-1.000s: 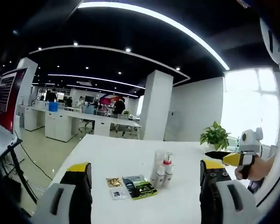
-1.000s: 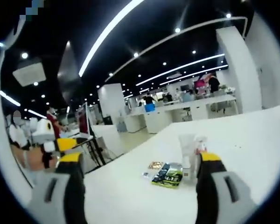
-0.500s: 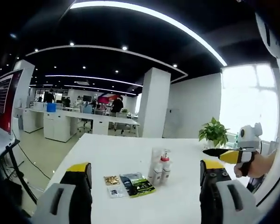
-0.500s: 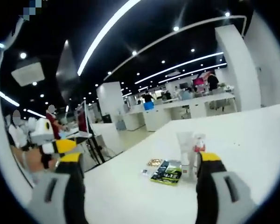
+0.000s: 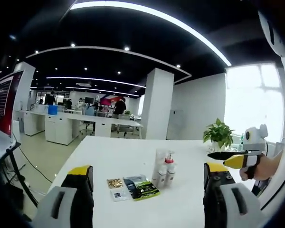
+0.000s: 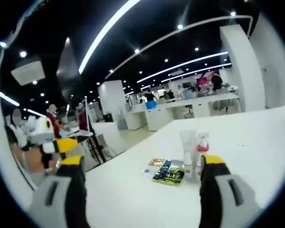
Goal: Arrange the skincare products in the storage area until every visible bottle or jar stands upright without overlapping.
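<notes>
A small cluster of skincare bottles (image 5: 163,168) stands upright in the middle of the white table (image 5: 114,156); one has a red pump top (image 5: 170,161). The same bottles (image 6: 194,154) stand just left of my right jaw in the right gripper view. Flat sachets lie beside them: a dark green packet (image 5: 140,187), a gold one (image 5: 115,183) and a small white one (image 5: 118,194). The green packet (image 6: 168,173) lies left of the bottles in the right gripper view. My left gripper (image 5: 147,183) is open and held back from the items. My right gripper (image 6: 140,178) is open too, empty. The right gripper (image 5: 242,159) enters the left gripper view from the right, hand-held.
A potted plant (image 5: 219,136) stands at the table's far right corner. A monitor on a stand (image 5: 4,102) is off the left edge. Desks and people fill the office behind. The left gripper (image 6: 50,140) and a hand sit at the left of the right gripper view.
Both cameras drifted slightly; the bottles and sachets have not moved on the table. Both grippers stayed open.
</notes>
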Demonstrator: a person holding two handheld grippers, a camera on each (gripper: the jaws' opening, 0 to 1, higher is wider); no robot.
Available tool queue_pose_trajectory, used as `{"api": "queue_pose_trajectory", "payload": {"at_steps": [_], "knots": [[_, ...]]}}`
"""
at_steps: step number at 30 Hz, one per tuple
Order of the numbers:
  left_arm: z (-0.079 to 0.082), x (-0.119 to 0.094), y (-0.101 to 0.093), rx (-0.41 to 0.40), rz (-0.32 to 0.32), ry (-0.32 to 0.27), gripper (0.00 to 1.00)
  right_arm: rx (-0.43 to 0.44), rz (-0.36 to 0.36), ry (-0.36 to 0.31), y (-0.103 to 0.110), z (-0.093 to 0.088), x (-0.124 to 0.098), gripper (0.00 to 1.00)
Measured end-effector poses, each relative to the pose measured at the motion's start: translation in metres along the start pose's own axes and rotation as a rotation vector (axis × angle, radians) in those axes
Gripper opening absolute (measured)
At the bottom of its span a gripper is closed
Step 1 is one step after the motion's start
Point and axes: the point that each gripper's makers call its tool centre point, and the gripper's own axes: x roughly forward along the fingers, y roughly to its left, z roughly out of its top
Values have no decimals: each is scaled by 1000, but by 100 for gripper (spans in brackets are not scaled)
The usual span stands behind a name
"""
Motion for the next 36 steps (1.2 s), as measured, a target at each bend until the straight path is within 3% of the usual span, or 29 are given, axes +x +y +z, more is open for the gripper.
{"api": "queue_pose_trajectory", "payload": {"at_steps": [36], "knots": [[-4,8,5,12,-7,28,99,10,-19,39,-5,-9,2,99]]}}
